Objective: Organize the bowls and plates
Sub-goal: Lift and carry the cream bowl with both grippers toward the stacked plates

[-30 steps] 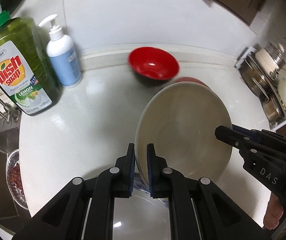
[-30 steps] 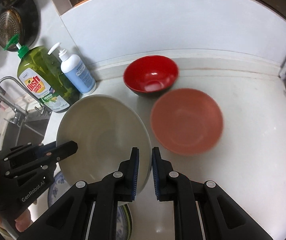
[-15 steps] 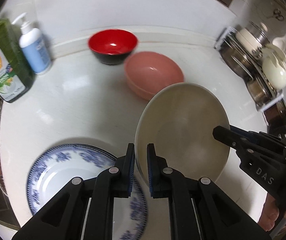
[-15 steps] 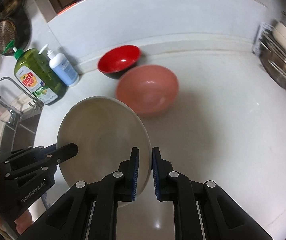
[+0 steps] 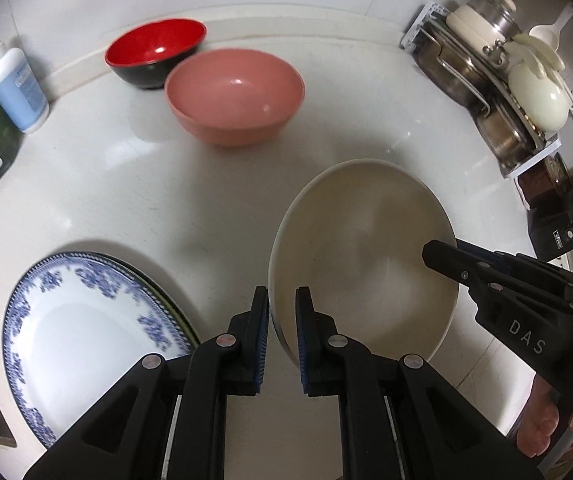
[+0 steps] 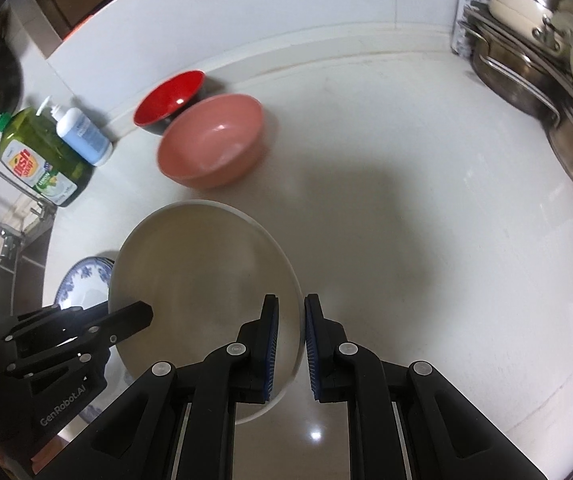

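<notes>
Left wrist view
Left gripper [image 5: 282, 312]: clamped on the near rim of the cream bowl [image 5: 366, 256].
Cream bowl: held off the counter [image 5: 126, 168], mouth tilted up and toward the camera, nothing inside.
Right gripper [image 5: 438, 252]: pinches the bowl's opposite rim.
Ahead-left: pink bowl [image 5: 234, 94], upright, nothing in it; red bowl [image 5: 154, 50] just behind it.
Near left: blue-patterned plate [image 5: 86, 336], flat.

Right wrist view
Right gripper [image 6: 289, 322]: jaws narrow on the cream bowl [image 6: 202, 276] rim.
Left gripper [image 6: 138, 314]: on the far rim.
Ahead: pink bowl [image 6: 210, 138], red bowl [image 6: 168, 96] touching it.

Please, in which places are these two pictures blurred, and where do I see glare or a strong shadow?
Left wrist view: the blue-patterned plate is smeared by motion; small highlights sit in the pink bowl.
Right wrist view: the pot rack is blurred; a lamp glint lies on the counter, with a wide shadow ahead of the cream bowl.
</notes>
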The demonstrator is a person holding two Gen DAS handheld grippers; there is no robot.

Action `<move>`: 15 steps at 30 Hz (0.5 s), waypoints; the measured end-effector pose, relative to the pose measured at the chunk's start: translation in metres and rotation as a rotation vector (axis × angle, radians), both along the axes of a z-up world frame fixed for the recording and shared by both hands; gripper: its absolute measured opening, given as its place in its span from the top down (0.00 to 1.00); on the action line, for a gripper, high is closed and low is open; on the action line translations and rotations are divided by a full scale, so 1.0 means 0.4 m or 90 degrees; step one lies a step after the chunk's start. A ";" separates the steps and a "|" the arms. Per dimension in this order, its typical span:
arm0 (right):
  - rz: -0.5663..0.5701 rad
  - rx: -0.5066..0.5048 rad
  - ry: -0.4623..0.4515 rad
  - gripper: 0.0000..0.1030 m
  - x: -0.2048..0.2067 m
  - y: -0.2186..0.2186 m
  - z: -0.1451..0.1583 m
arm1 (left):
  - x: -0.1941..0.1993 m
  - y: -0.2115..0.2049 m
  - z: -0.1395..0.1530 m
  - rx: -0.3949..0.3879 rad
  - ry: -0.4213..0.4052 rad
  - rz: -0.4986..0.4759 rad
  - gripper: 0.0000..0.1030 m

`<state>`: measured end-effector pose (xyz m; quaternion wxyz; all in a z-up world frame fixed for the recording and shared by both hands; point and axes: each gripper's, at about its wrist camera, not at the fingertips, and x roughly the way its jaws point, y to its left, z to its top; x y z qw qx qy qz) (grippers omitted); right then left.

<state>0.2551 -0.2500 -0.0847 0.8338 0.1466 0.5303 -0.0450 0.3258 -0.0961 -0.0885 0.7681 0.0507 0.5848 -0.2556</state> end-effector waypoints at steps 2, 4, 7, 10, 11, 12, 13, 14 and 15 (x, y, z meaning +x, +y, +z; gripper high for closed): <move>-0.001 0.002 0.008 0.86 -0.006 -0.008 -0.011 | -0.004 -0.011 -0.008 0.005 0.004 -0.002 0.87; -0.003 0.006 0.017 0.86 -0.012 -0.020 -0.023 | -0.005 -0.019 -0.015 0.007 0.008 -0.002 0.87; -0.003 0.010 0.028 0.86 -0.018 -0.033 -0.037 | -0.010 -0.034 -0.027 0.009 0.019 -0.003 0.86; -0.003 0.013 0.039 0.86 -0.021 -0.046 -0.049 | -0.015 -0.047 -0.041 0.014 0.028 -0.007 0.86; -0.003 0.013 0.042 0.86 -0.022 -0.049 -0.052 | -0.016 -0.049 -0.044 0.015 0.030 -0.008 0.86; -0.003 0.013 0.045 0.86 -0.023 -0.053 -0.055 | -0.015 -0.055 -0.047 0.016 0.033 -0.008 0.86; -0.003 0.013 0.047 0.86 -0.024 -0.057 -0.059 | -0.015 -0.052 -0.050 0.015 0.036 -0.007 0.86; -0.003 0.014 0.049 0.85 -0.024 -0.060 -0.061 | -0.016 -0.055 -0.054 0.017 0.038 -0.008 0.86; -0.002 0.013 0.052 0.85 -0.024 -0.062 -0.065 | -0.015 -0.055 -0.057 0.017 0.040 -0.007 0.86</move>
